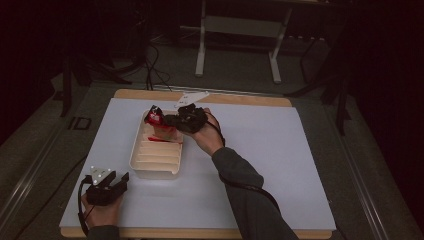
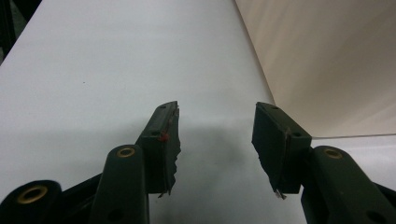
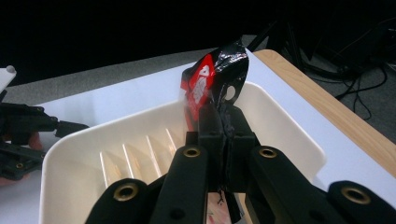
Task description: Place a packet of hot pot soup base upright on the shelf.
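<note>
Glossy black-and-red plastic is crinkling where the right gripper [image 3: 219, 133] is pinching the snack packet [image 3: 212, 84] by its sealed edge, jaws clamped together on it over the far end of the cream tray [image 1: 134, 157]. Light, limp and slippery, the packet is probably best held at that flat seam. Reaching in from the right, the right forearm is angling left; the left gripper [image 2: 217, 135] is resting near the counter's [image 1: 260, 165] front-left corner, jaws apart.
</note>
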{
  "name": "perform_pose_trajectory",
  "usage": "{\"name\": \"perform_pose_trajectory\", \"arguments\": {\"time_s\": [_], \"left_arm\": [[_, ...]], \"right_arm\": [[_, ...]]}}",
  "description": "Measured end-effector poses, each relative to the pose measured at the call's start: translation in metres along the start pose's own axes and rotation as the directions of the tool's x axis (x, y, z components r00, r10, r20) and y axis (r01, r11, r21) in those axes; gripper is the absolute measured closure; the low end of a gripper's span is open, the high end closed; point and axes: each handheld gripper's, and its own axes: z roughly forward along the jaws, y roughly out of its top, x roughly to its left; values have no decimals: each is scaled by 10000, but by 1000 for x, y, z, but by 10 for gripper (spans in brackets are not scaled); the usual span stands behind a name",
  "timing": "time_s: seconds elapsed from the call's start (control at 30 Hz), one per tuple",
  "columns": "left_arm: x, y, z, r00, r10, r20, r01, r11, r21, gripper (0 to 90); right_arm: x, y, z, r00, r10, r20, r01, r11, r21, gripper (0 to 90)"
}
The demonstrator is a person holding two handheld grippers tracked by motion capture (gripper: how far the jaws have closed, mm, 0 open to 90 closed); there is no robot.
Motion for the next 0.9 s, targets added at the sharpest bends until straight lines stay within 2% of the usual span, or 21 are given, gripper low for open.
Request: {"name": "perform_pose_trajectory", "arguments": {"time_s": [0.33,0.5,0.7,0.77,0.9], "left_arm": [[0,0,-1,10000,-22,-17,21,10000,-62,510],[0,0,-1,10000,-64,-2,64,9999,-79,510],[0,0,0,10000,-54,-15,53,10000,-69,510],[0,0,-1,10000,-47,-15,46,10000,-59,509],[0,0,0,10000,-73,-24,73,10000,-67,509]], "right_arm": [[7,-2,16,9999,61,-125,-59,9998,171,878],[11,-7,25,9999,-102,-98,107,9987,507,870],[9,-14,29,10000,49,-75,-43,9972,743,863],[6,-19,32,10000,39,-29,-35,9930,1178,849],[3,-21,32,9995,295,-55,-288,9939,1068,819]]}}
